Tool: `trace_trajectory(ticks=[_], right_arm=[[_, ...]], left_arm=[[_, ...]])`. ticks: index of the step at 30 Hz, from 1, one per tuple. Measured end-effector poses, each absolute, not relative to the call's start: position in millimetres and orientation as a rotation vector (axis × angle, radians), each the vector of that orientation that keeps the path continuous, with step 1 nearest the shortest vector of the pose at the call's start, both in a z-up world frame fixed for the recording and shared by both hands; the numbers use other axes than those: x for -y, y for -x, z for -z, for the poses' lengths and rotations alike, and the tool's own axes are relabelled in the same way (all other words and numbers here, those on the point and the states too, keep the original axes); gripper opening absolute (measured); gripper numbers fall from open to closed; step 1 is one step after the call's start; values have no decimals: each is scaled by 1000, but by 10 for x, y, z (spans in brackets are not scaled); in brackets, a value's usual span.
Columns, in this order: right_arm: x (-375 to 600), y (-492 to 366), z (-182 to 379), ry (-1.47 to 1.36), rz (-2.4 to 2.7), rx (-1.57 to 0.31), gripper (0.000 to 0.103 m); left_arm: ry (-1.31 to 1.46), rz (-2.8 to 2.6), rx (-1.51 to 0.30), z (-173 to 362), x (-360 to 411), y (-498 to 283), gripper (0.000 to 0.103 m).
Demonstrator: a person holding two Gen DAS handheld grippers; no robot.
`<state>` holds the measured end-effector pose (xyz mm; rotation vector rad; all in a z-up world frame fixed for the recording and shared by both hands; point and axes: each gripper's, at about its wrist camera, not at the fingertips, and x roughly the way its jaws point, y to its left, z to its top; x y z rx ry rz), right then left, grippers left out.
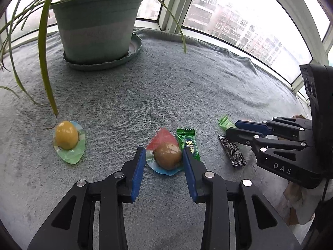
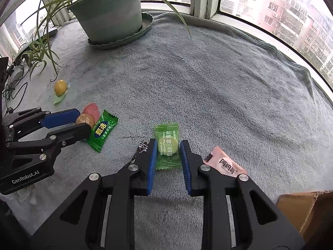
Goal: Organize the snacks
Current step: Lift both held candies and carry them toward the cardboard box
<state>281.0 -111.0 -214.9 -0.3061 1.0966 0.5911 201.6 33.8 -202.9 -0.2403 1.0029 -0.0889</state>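
Snacks lie on a grey towel [image 1: 166,95]. My left gripper [image 1: 163,152] is open, its fingers on either side of a brown jelly cup with a red lid [image 1: 167,155], also seen in the right wrist view [image 2: 85,119]. A dark green candy [image 1: 188,143] [image 2: 102,133] lies just right of it. My right gripper [image 2: 167,148] [image 1: 232,128] is open around a light green plum candy [image 2: 167,148] [image 1: 224,122]. A yellow jelly cup [image 1: 66,138] [image 2: 60,87] sits at the left. A black sachet [image 1: 233,151] [image 2: 142,145] and a pink sachet [image 2: 224,164] lie near the right gripper.
A green potted plant on a saucer [image 1: 97,25] [image 2: 116,12] stands at the back, its long leaves hanging toward the yellow cup. Windows run behind the towel. A cardboard box corner [image 2: 308,210] is at lower right. Cables [image 2: 12,83] lie at far left.
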Motion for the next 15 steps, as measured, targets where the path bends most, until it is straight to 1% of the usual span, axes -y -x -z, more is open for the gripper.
trace_trajectory(ticks=[3,5,6,7,15], right_arm=[[1131,-2796,2124,296,-590,-1090,24],[1148,-2777,2085,291,-590,-1078,24],[1158,-2765,2060,288,-590,-1071,24],[1164,-2757,2037,285,-591,-1067,24],[1212,-2715,1932,272,-586,-1043,24]], left_arm=[[251,89,-997,2030,-369,-2017,32],[267,79,-984,2007,-402,-1998,28],[275,77,-976,1984,-418,-1985,23],[280,73,-969,1957,-432,-1972,21],[232,78,-968,1974,-424,-1916,21]])
